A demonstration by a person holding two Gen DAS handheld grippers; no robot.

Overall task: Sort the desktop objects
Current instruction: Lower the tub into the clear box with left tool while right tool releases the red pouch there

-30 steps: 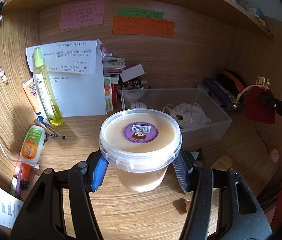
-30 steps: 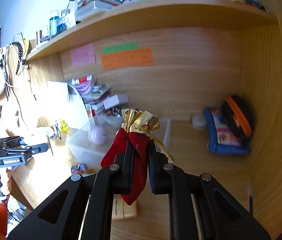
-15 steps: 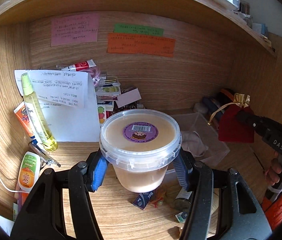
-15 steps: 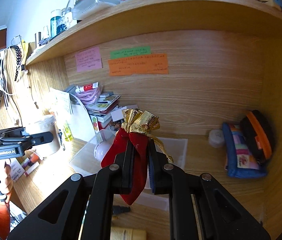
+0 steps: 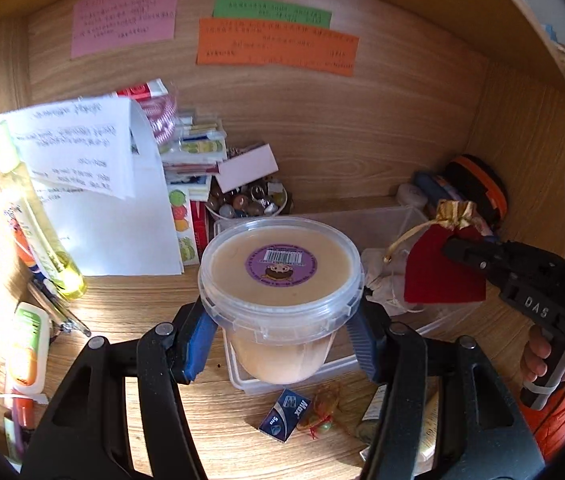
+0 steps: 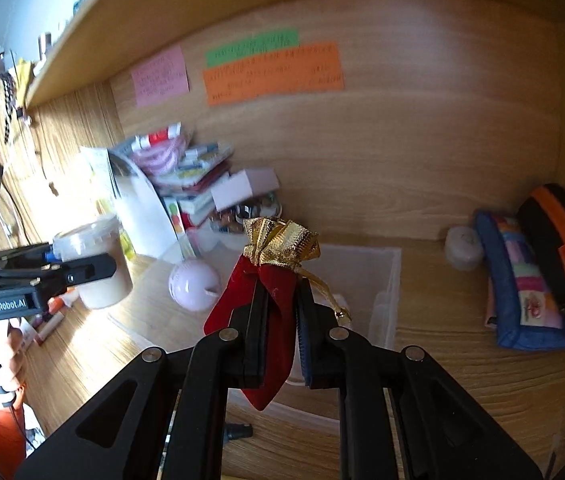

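The left gripper (image 5: 281, 344) clasped a lidded plastic tub (image 5: 280, 280) of beige paste between its blue pads, holding it above the near end of a clear plastic bin (image 5: 386, 220) on the wooden worktop (image 5: 130, 320). To its right, the right gripper (image 6: 280, 320) pinched a red velvet pouch (image 6: 270, 312) with a gold top, jaws pressed tight on the cloth, over the same bin. A small blue box (image 5: 284, 415) lay on the worktop just below the tub.
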